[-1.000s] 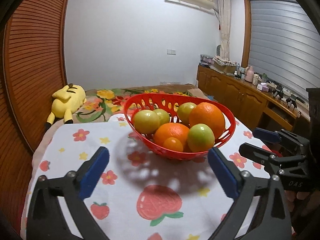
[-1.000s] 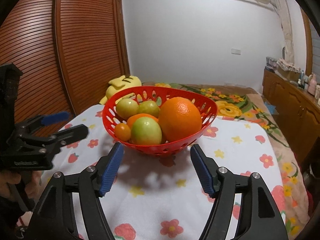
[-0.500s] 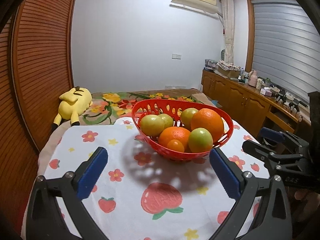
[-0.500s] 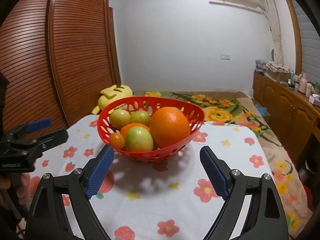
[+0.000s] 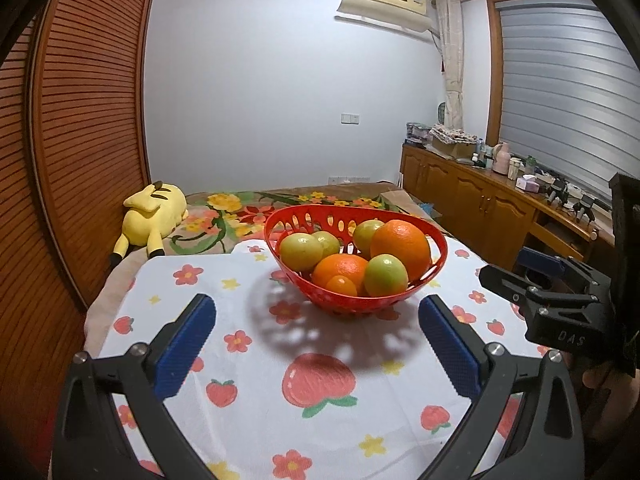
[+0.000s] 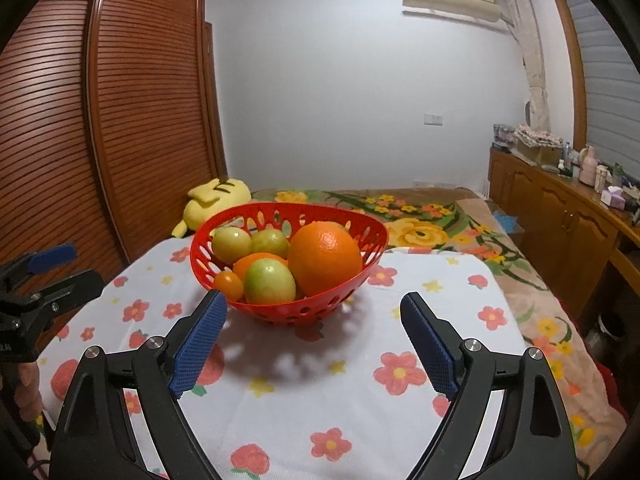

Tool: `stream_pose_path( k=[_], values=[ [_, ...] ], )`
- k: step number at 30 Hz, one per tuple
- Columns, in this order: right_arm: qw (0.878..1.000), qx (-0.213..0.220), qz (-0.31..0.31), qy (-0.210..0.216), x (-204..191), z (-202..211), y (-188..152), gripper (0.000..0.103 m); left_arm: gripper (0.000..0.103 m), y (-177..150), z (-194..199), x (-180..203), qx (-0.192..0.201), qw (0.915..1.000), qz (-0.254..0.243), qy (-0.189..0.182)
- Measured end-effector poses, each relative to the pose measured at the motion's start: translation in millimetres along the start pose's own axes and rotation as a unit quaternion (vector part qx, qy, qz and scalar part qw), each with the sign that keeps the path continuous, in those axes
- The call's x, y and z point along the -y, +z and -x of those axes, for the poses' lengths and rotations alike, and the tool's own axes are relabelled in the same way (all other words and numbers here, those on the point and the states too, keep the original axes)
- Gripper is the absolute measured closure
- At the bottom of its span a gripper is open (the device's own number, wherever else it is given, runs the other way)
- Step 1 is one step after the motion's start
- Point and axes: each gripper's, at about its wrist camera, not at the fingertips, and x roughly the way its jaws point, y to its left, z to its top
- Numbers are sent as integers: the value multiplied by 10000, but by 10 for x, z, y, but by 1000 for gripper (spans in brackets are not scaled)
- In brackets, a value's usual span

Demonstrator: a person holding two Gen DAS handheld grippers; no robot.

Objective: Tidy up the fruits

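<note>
A red perforated basket [image 5: 304, 216] [image 6: 352, 220] stands on the flowered tablecloth, filled with fruit: a large orange [image 5: 400, 242] [image 6: 325, 258], a smaller orange [image 5: 339, 268], a tiny orange one [image 5: 342, 285] [image 6: 229, 283] and several green-yellow fruits [image 5: 386, 275] [image 6: 269, 282]. My left gripper [image 5: 316, 336] hovers open in front of the basket, nothing between its blue pads. My right gripper [image 6: 314, 338] is likewise open and empty, just short of the basket. Each gripper also shows at the edge of the other's view.
The cloth-covered table [image 5: 320, 400] ends near a bed with a floral blanket [image 6: 420, 216] and a yellow plush toy [image 5: 154, 212]. A slatted wooden wardrobe [image 6: 100, 140] stands on the left, a cluttered wooden sideboard [image 5: 500, 200] on the right.
Both grippers have drawn back and risen a little, so the basket looks smaller and farther. The right gripper's jaws have spread wider than a second ago.
</note>
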Motion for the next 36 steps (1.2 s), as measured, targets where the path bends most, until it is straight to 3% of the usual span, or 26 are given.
stream_pose_path(
  k=[14, 36],
  values=[
    [9997, 197, -50, -105, -11, 260, -11, 13, 1, -15, 221, 18, 69, 9999, -47, 78],
    [9995, 280, -95, -135, 41, 345, -7, 13, 1, -37, 216, 12, 41, 9999, -10, 113]
  ],
)
